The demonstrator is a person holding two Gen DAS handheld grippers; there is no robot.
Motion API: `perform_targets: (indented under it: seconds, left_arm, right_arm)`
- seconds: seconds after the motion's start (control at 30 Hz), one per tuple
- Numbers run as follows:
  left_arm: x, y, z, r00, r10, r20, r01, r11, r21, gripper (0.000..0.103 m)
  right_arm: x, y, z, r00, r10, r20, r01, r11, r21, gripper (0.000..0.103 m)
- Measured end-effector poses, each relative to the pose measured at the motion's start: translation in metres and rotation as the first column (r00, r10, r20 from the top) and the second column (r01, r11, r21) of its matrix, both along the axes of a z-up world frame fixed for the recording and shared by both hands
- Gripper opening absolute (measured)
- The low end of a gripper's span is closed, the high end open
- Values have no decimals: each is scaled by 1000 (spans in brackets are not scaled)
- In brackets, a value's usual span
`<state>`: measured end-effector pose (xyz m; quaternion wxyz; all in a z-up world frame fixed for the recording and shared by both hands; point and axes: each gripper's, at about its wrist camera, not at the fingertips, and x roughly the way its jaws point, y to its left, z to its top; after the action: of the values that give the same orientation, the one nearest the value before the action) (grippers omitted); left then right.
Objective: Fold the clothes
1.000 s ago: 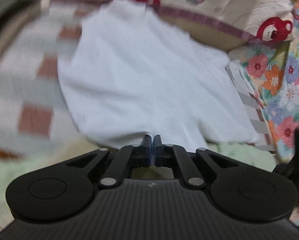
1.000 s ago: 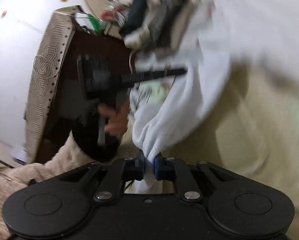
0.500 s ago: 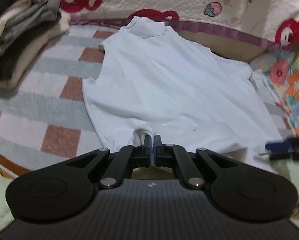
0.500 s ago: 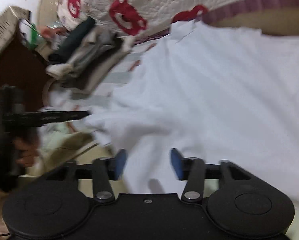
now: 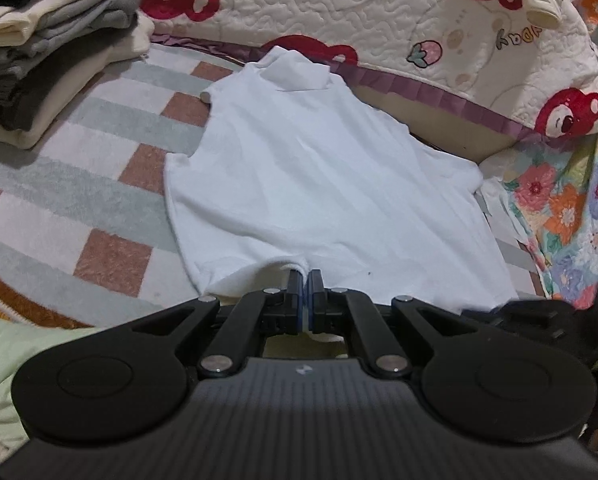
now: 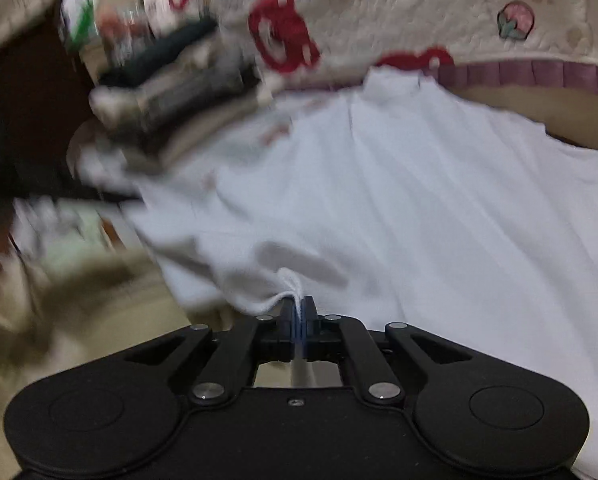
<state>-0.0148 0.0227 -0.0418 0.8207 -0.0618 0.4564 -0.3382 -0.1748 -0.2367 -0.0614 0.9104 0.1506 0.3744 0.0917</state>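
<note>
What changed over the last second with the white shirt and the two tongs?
The right tongs let go of the white shirt half a second ago, standing open over it, and have now shut again on its near hem. The shirt, bunched and hanging a second ago, now lies spread on the checked blanket. The left tongs stayed shut on the hem throughout; the folded stack is unmoved.

The left gripper (image 5: pixel 306 280) has its jaws pinched on the near hem of a white shirt (image 5: pixel 323 184) spread flat on a checked blanket (image 5: pixel 99 208). A stack of folded clothes (image 5: pixel 47 52) sits at upper left, a bear-print quilt (image 5: pixel 399 20) beyond the collar.
</note>
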Motion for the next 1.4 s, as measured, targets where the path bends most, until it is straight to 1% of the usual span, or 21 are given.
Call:
perform_targets:
  seconds: [0.1, 0.13, 0.2, 0.27, 0.33, 0.43, 0.5, 0.6, 0.67, 0.73, 0.77, 0.8, 0.83, 0.93, 1.03, 1.1, 1.13, 1.2, 1.33, 1.37, 1.4]
  left_arm:
    - [1, 8, 4, 999, 38, -26, -38, 999, -5, 1]
    - [1, 14, 7, 998, 53, -43, -53, 999, -4, 1]
    - [-1, 25, 13, 994, 82, -76, -83, 997, -3, 1]
    - [-9, 41, 19, 990, 83, -112, -90, 995, -51, 0]
    - [-22, 56, 23, 990, 86, -113, -94, 994, -61, 0]
    - [-38, 70, 22, 992, 105, -74, -103, 994, 28, 0]
    - [-39, 79, 9, 986, 131, -104, -123, 989, 78, 3]
    - [-23, 92, -16, 956, 190, -222, -188, 982, 28, 3]
    - [-11, 93, -25, 945, 209, -251, -217, 976, -3, 4]
    - [0, 84, -29, 945, 221, -240, -229, 973, -3, 8]
    - [6, 79, -31, 946, 227, -233, -234, 972, -2, 13]
    - [12, 74, -33, 946, 233, -226, -239, 971, -1, 20]
    - [22, 66, -36, 951, 228, -207, -230, 973, 12, 24]
    - [57, 44, -47, 968, 203, -144, -196, 979, 61, 33]
    - [84, 30, -62, 975, 190, -116, -183, 981, 67, 37]
    - [97, 26, -74, 972, 197, -126, -193, 980, 40, 42]
    - [100, 25, -81, 968, 204, -144, -202, 979, 25, 42]
    - [105, 22, -94, 963, 211, -169, -212, 977, 14, 42]
    - [108, 22, -99, 965, 225, -138, -227, 974, 3, 45]
    - [109, 25, -98, 960, 240, -144, -243, 970, -5, 48]
    - [111, 27, -98, 956, 248, -159, -252, 968, -4, 49]
  right_arm:
    - [-12, -23, 27, 999, 23, 43, -32, 974, 226, 5]
    - [-16, -27, 29, 998, 58, 8, -56, 908, 415, 5]
    - [-23, -36, 32, 989, 146, -38, -71, 672, 737, 5]
    - [-29, -22, 34, 964, 266, -3, -125, 463, 877, 5]
    - [-29, 0, 46, 927, 374, -19, -186, 502, 845, 5]
    - [-24, 28, 43, 847, 528, -58, -276, 532, 801, 5]
    - [-16, 42, 29, 803, 590, -83, -282, 499, 819, 5]
    - [-3, 66, 22, 739, 670, -72, -320, 443, 838, 5]
    - [-5, 82, 29, 681, 732, -27, -387, 391, 835, 5]
    - [-4, 99, 38, 614, 789, 4, -488, 377, 787, 10]
    - [-5, 100, 43, 618, 786, -5, -529, 421, 737, 13]
    - [-7, 100, 48, 624, 782, -12, -567, 463, 681, 25]
    - [-8, 94, 52, 657, 753, -15, -584, 523, 621, 46]
    - [-16, 54, 50, 810, 586, -19, -494, 700, 515, 55]
    - [-33, -17, 33, 969, 242, -57, -199, 892, 406, 55]
    - [-60, -68, 15, 993, -58, -99, 84, 955, 286, 55]
    - [-79, -90, 2, 971, -202, -131, 228, 944, 240, 55]
    - [-116, -134, -23, 863, -474, -173, 498, 856, 137, 56]
    - [-191, -200, -69, 589, -773, -238, 804, 530, 271, 57]
    - [-203, -204, -78, 541, -804, -248, 830, 464, 308, 57]
    - [-210, -207, -83, 526, -813, -251, 837, 443, 322, 56]
